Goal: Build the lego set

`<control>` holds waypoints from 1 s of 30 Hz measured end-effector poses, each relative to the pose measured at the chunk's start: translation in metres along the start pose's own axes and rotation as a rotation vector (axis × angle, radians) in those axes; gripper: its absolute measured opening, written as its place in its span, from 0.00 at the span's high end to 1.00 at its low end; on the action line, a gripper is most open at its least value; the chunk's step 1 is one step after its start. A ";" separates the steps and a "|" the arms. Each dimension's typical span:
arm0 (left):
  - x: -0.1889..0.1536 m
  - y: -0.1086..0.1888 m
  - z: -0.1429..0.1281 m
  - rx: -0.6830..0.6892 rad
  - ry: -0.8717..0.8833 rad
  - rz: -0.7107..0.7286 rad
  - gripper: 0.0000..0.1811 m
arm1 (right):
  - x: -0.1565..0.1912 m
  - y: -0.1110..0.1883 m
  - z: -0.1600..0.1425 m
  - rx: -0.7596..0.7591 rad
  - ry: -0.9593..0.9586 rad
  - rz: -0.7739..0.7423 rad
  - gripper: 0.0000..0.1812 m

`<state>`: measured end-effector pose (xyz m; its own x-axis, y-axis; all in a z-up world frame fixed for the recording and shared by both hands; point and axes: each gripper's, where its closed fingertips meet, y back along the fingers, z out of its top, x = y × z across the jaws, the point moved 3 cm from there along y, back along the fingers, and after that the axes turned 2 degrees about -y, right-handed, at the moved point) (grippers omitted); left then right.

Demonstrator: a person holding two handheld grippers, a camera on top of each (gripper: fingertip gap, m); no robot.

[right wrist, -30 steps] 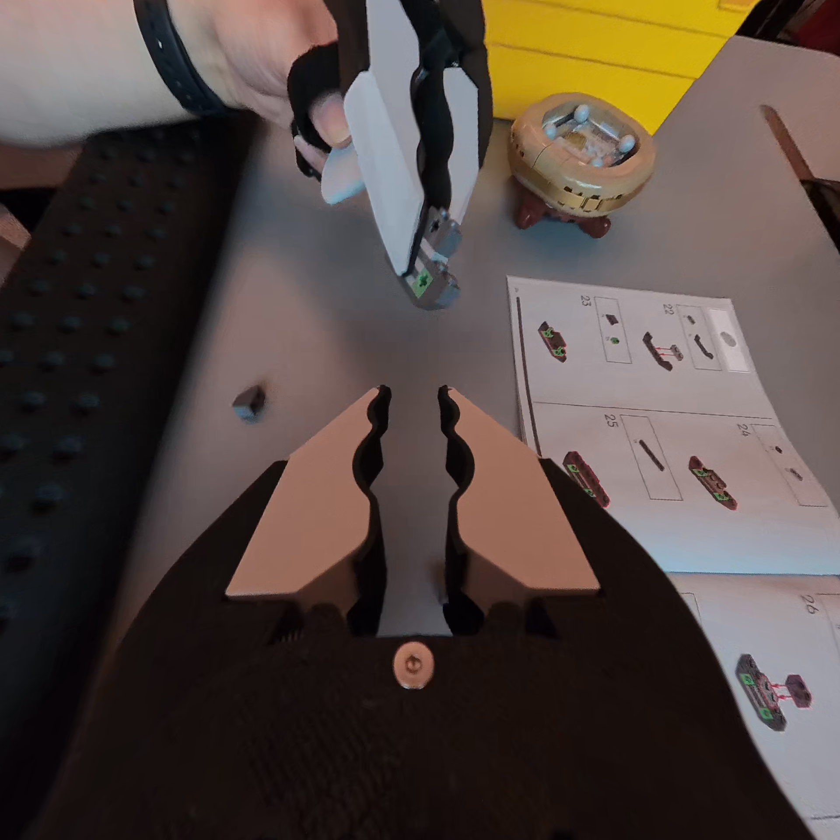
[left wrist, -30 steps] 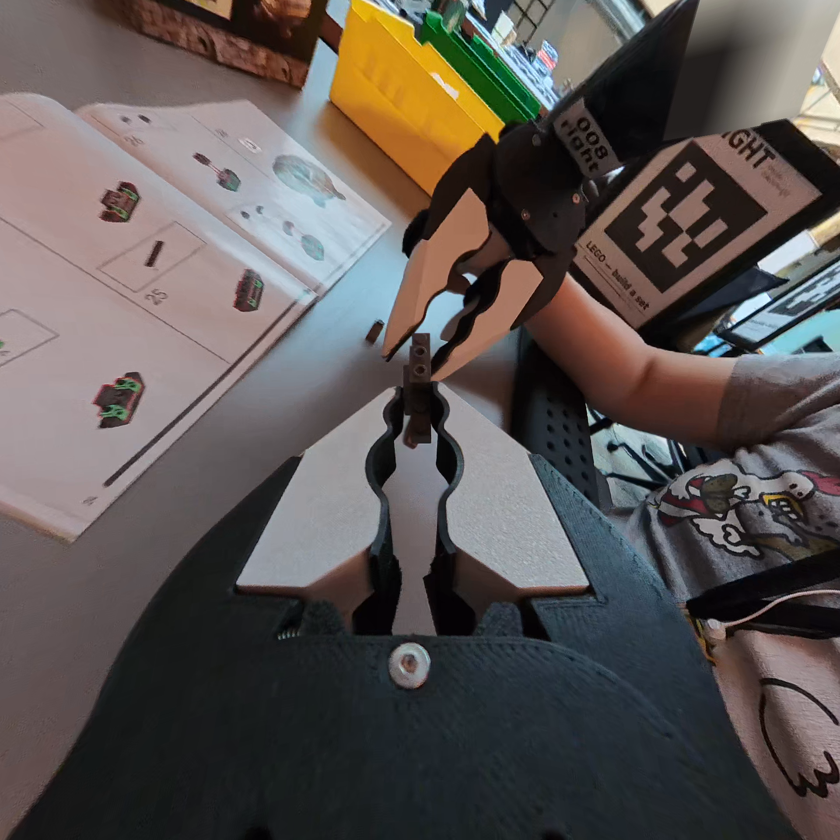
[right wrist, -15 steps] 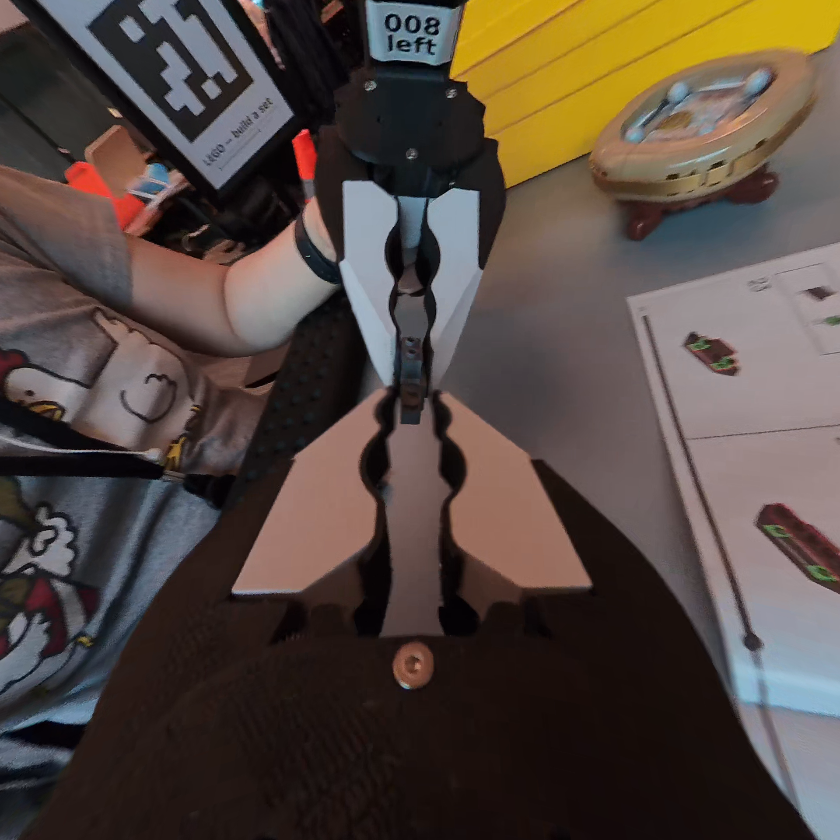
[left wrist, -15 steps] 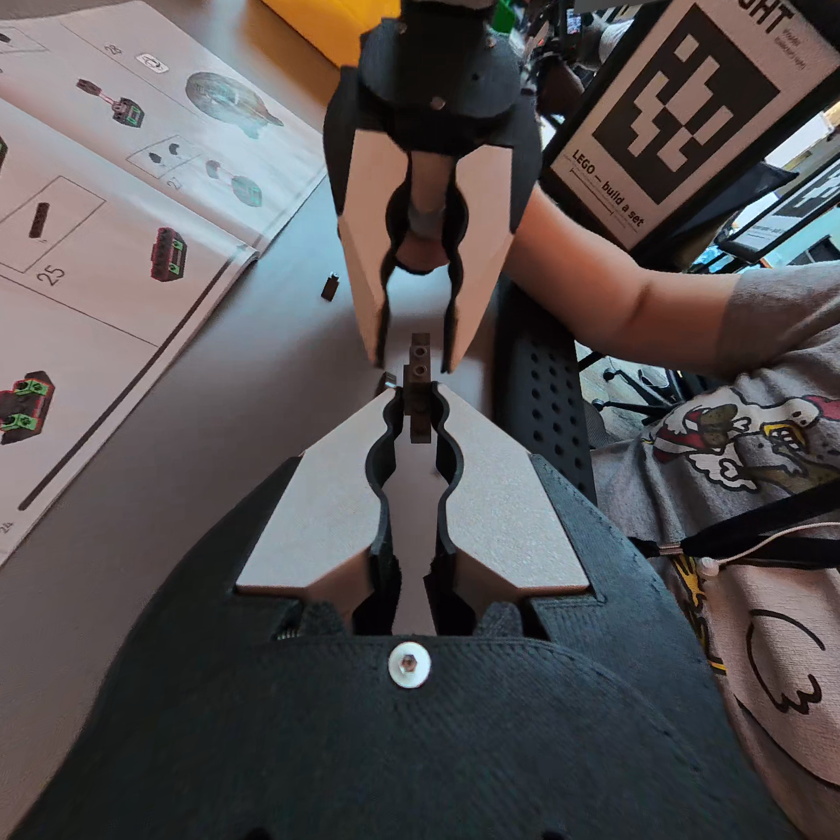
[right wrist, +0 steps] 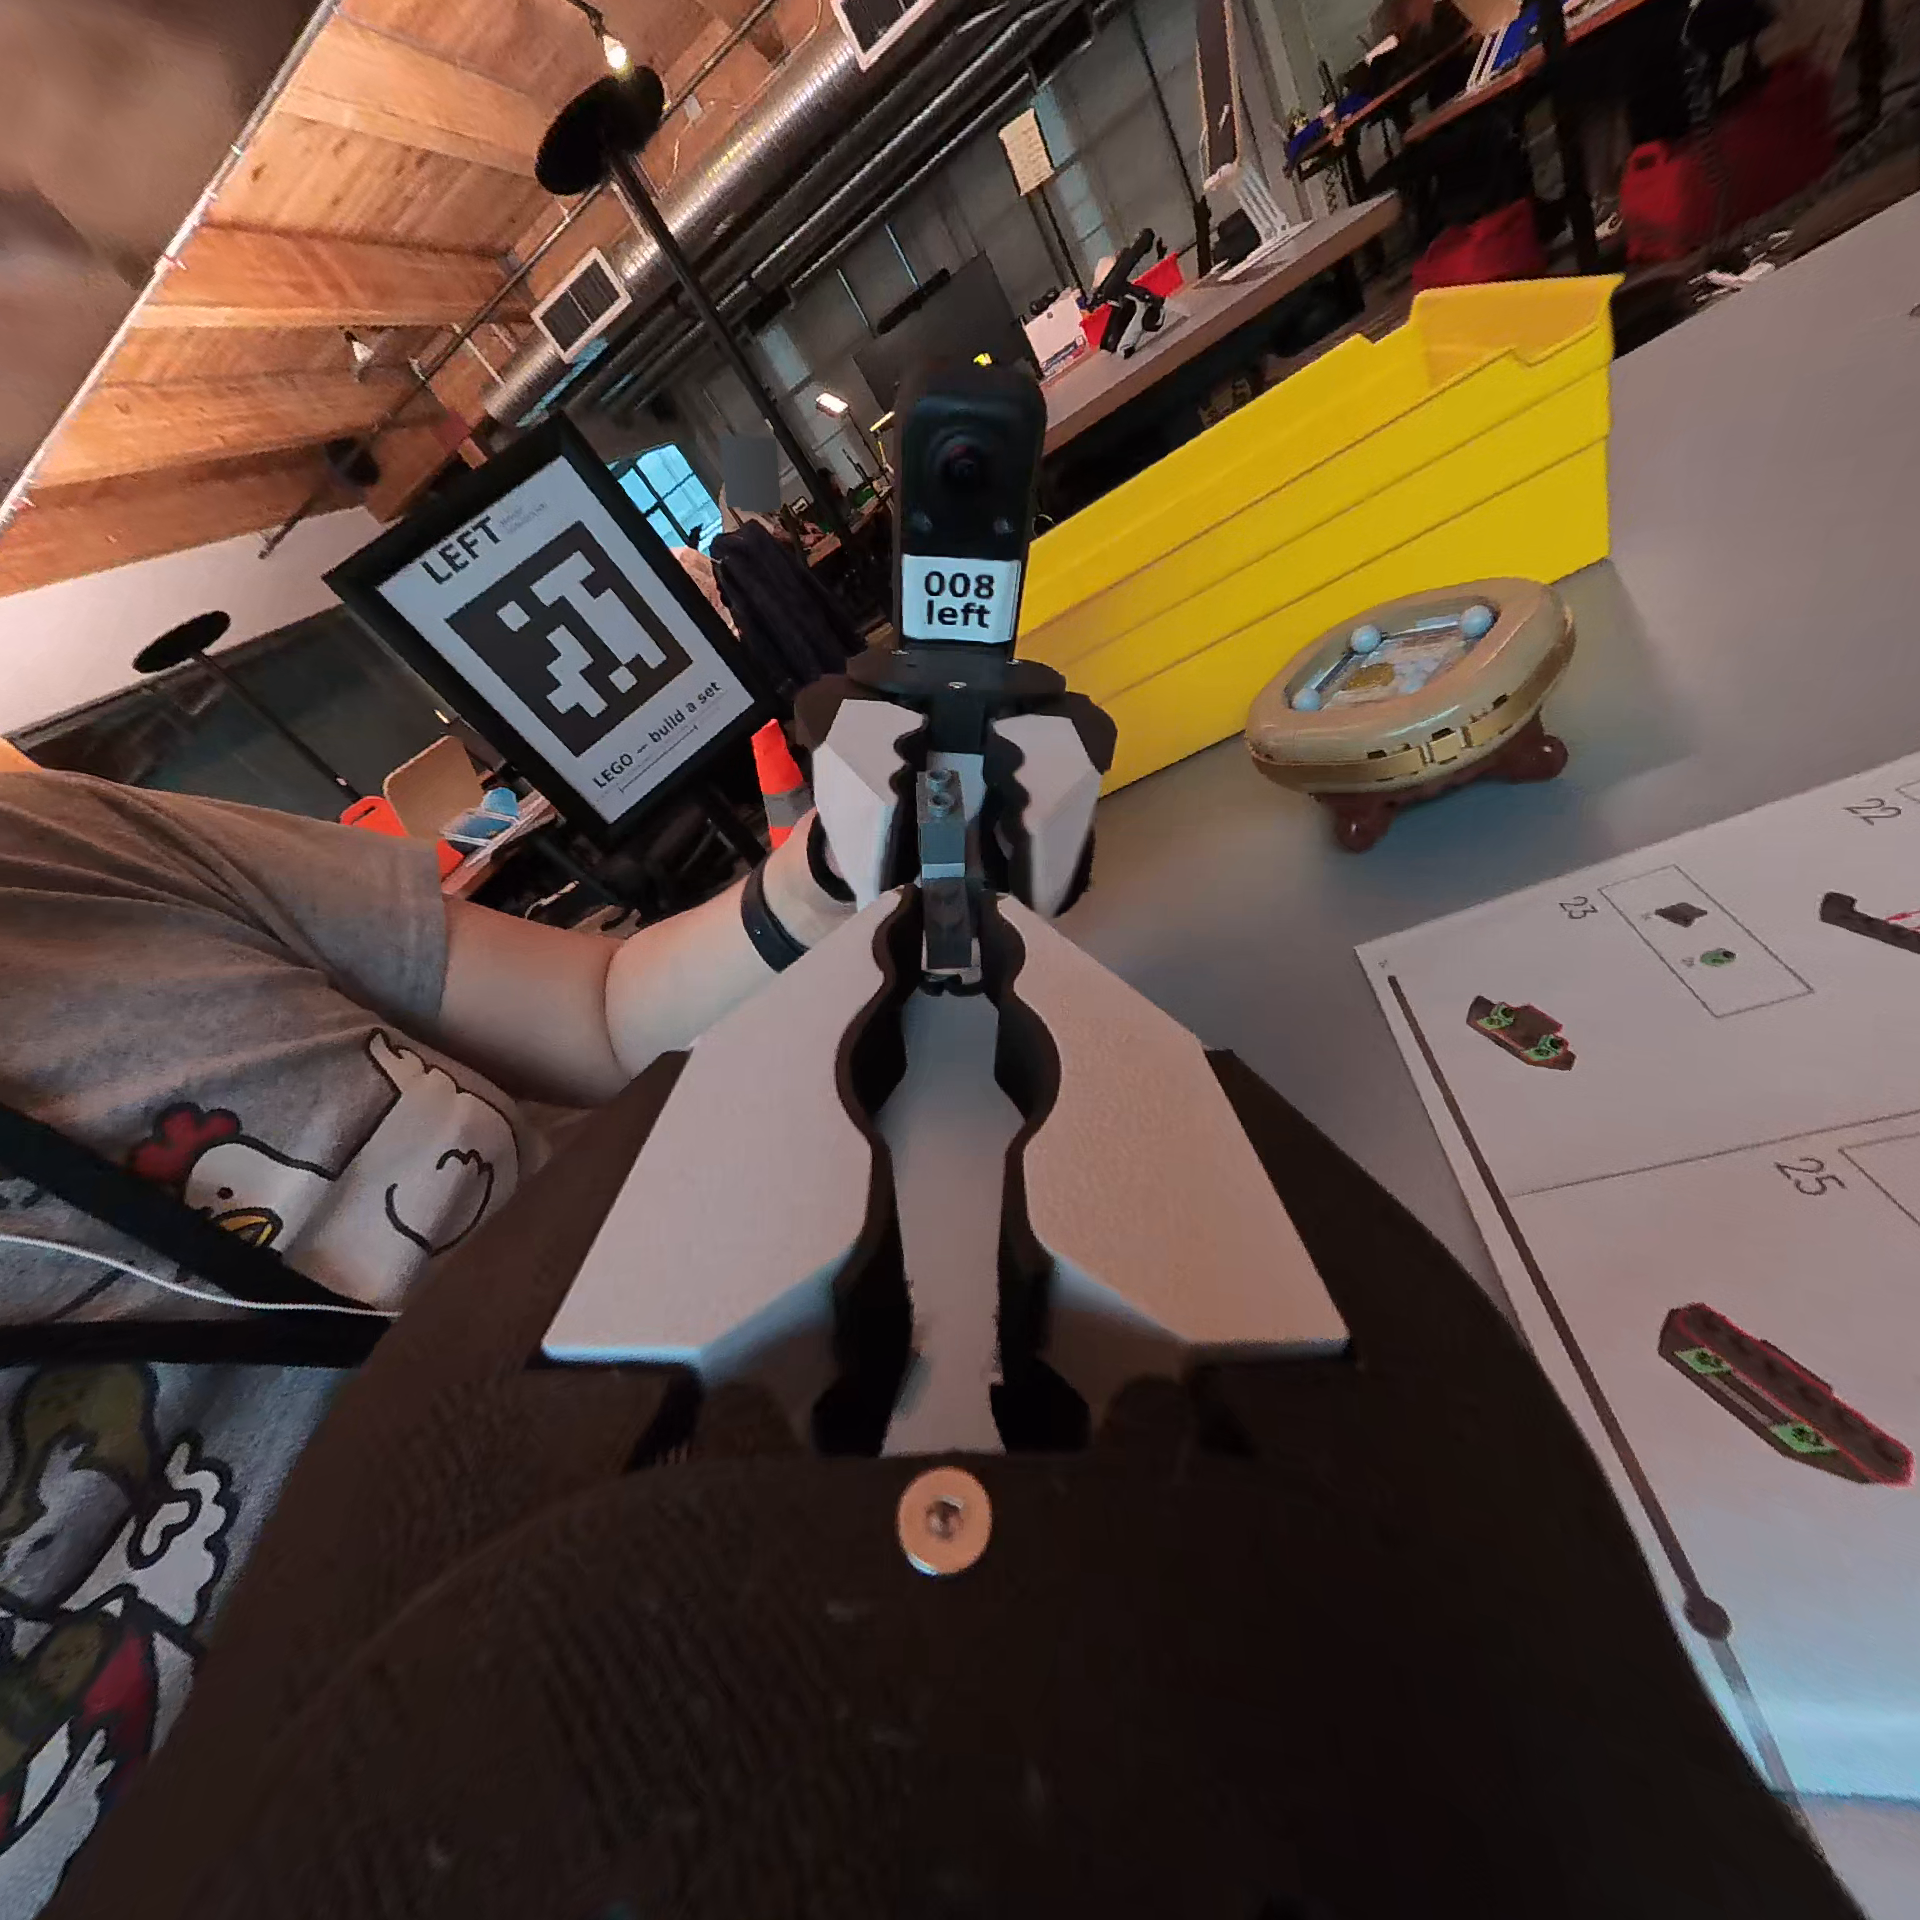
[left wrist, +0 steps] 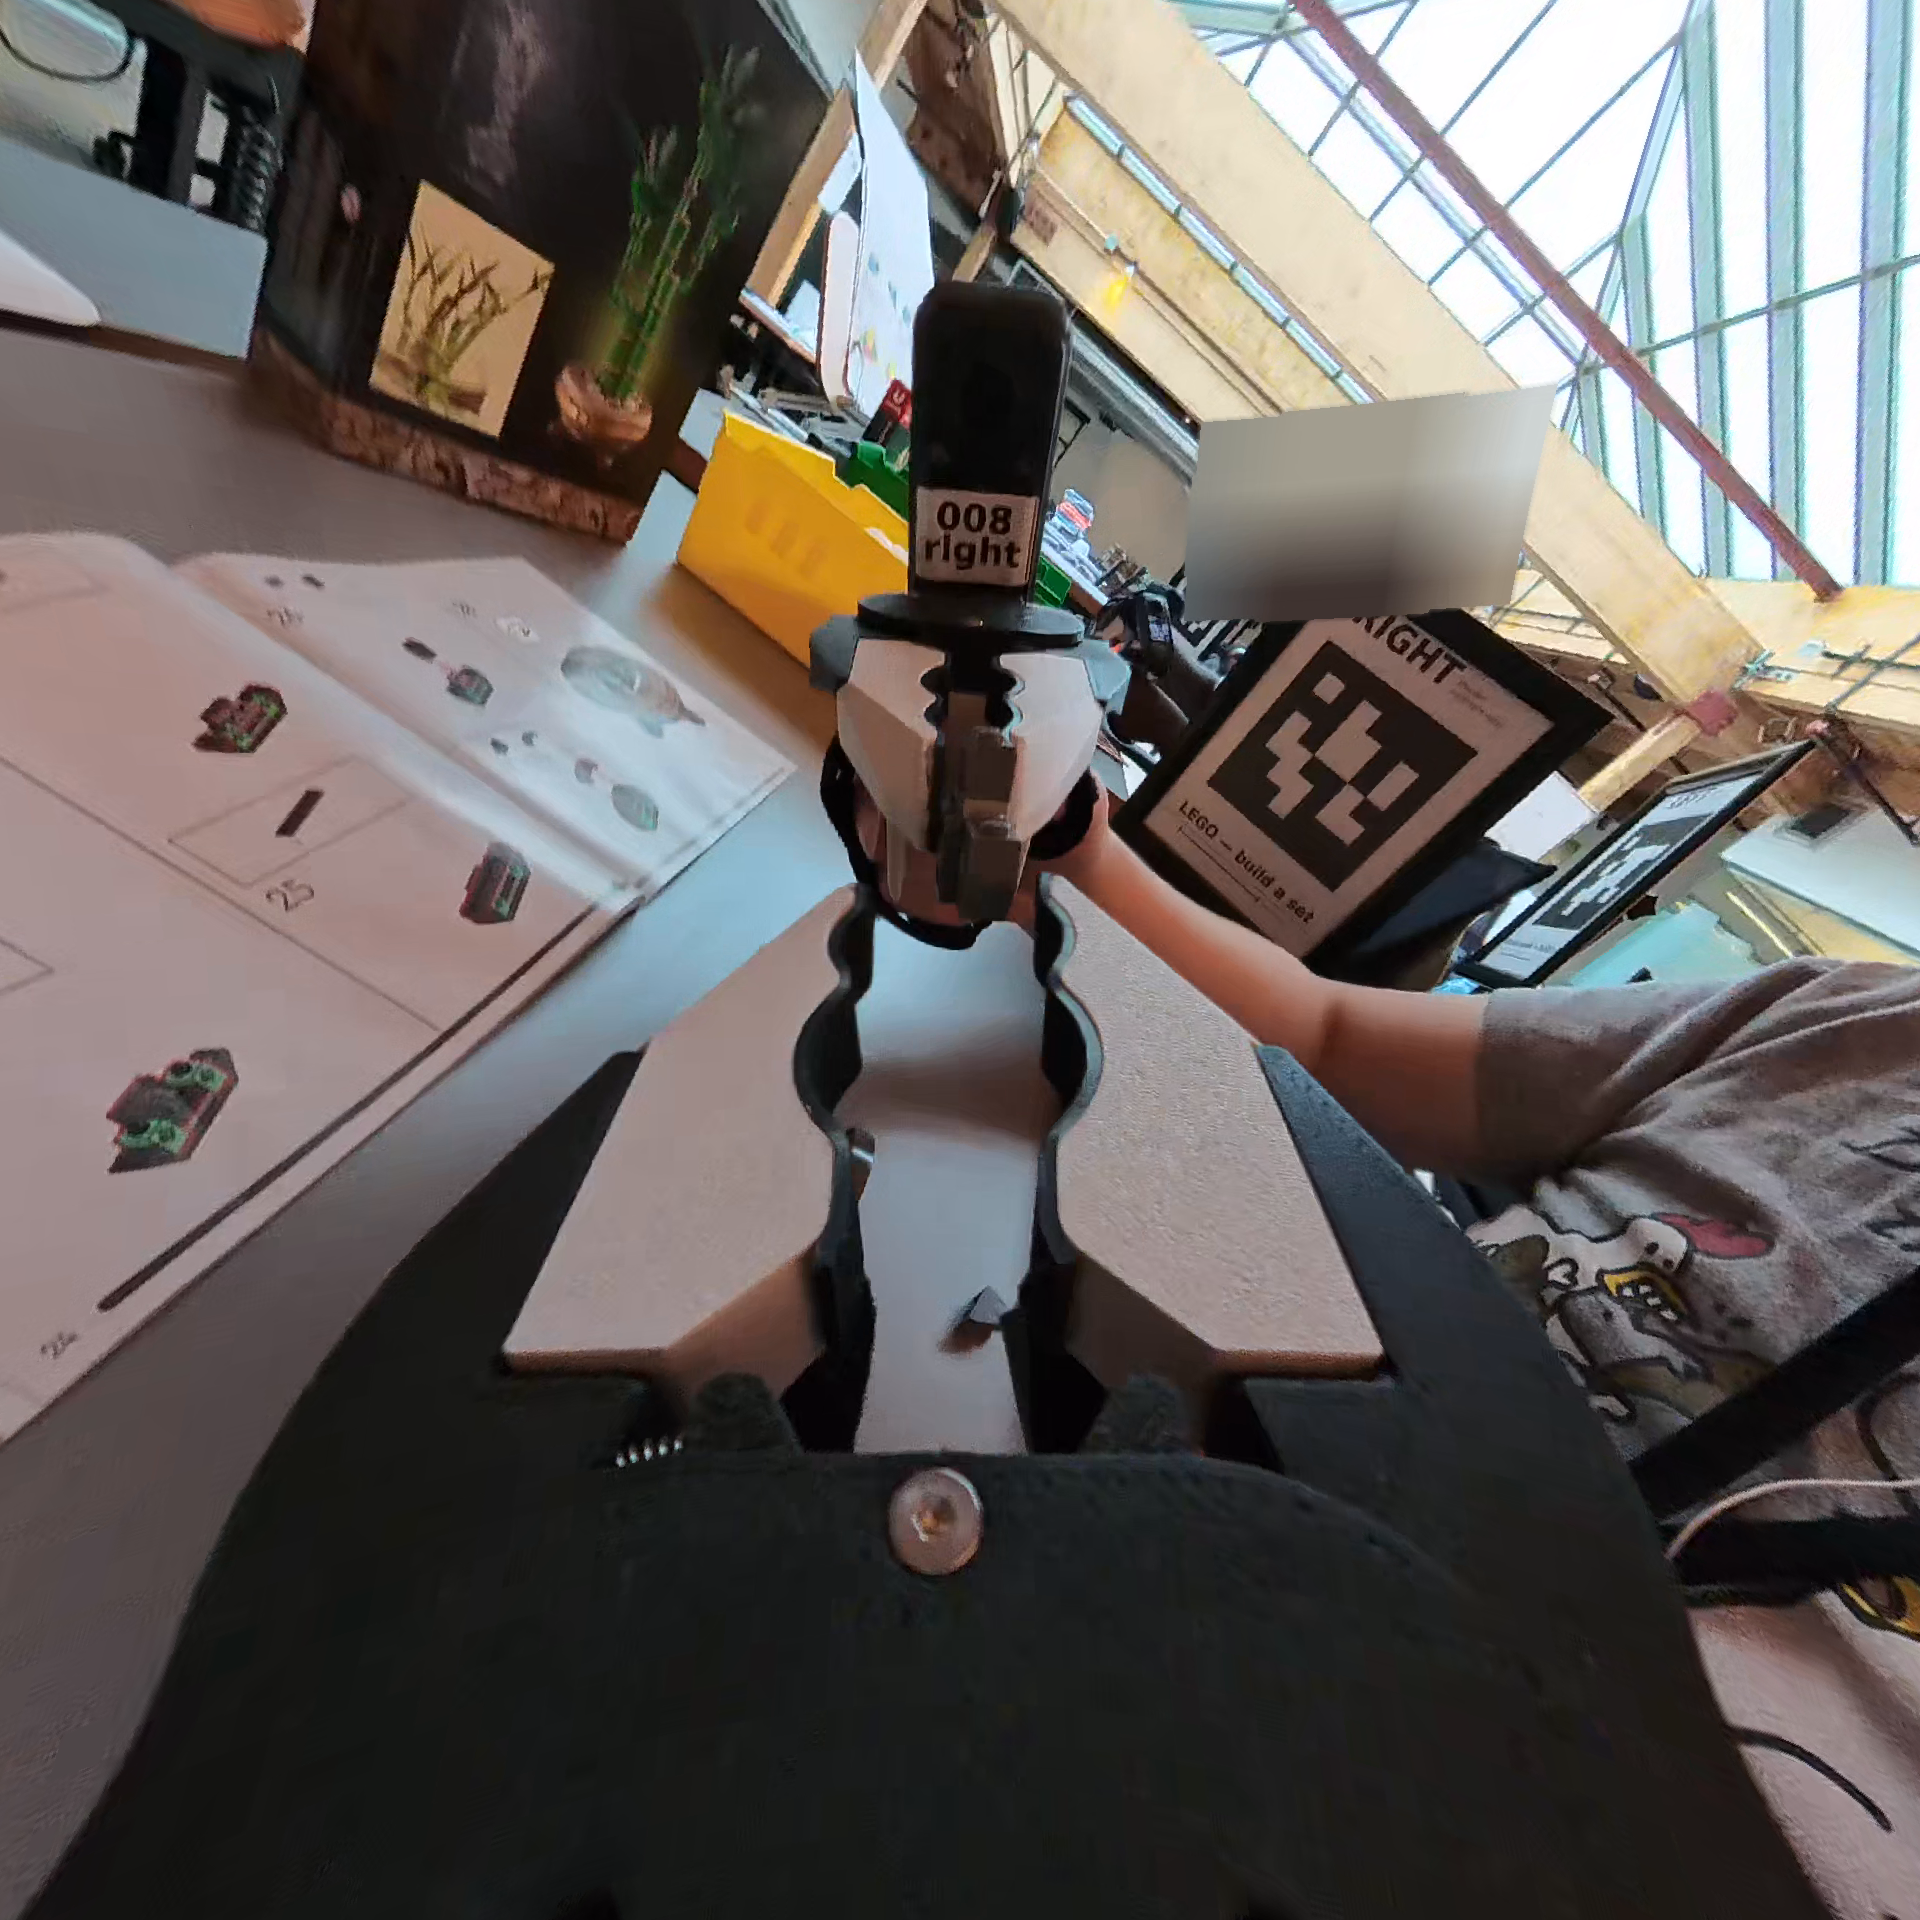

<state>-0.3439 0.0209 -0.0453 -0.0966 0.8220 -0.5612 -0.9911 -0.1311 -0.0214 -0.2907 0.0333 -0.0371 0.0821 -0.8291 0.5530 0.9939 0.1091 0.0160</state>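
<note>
A small dark brown and grey brick assembly (right wrist: pixel 948 920) sits clamped between the fingertips of my right gripper (right wrist: pixel 951 935), which is shut on it and held up above the grey table (right wrist: pixel 1195 935). In the left wrist view the same assembly (left wrist: pixel 982 821) sticks out of the right gripper (left wrist: pixel 966 883), facing me. My left gripper (left wrist: pixel 951 920) is open and empty, its tips just short of the assembly. In the right wrist view the left gripper (right wrist: pixel 951 831) stands nose to nose with the right one. The open instruction booklet (left wrist: pixel 312 883) lies on the table.
A small loose dark brick (left wrist: pixel 977 1325) lies on the table under the left gripper. A round tan model (right wrist: pixel 1413 696) on a brown base, a yellow bin (right wrist: pixel 1351 499), the booklet (right wrist: pixel 1714 1195) and a dark picture box (left wrist: pixel 499 260) stand around. The person's arm (left wrist: pixel 1299 1018) is close. Both grippers' tips are close together, under 4 cm apart.
The brick assembly has passed from the left gripper to the right one: the right gripper shut on it and the left opened. Both grippers tilted up from the table.
</note>
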 end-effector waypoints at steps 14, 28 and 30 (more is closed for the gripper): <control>0.004 0.008 0.003 0.009 -0.113 0.092 0.95 | 0.001 0.027 0.013 0.006 0.276 -0.246 0.76; 0.006 0.016 0.007 0.023 -0.164 0.161 0.95 | 0.044 0.002 -0.142 0.676 0.832 -0.471 0.85; 0.005 0.016 0.005 0.027 -0.168 0.158 0.95 | 0.040 -0.002 -0.143 0.674 0.760 -0.461 0.85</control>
<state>-0.3602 0.0253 -0.0441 -0.2623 0.8737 -0.4098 -0.9644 -0.2524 0.0793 -0.2786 -0.0784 -0.1340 -0.0314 -0.9617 -0.2725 0.7170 -0.2116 0.6642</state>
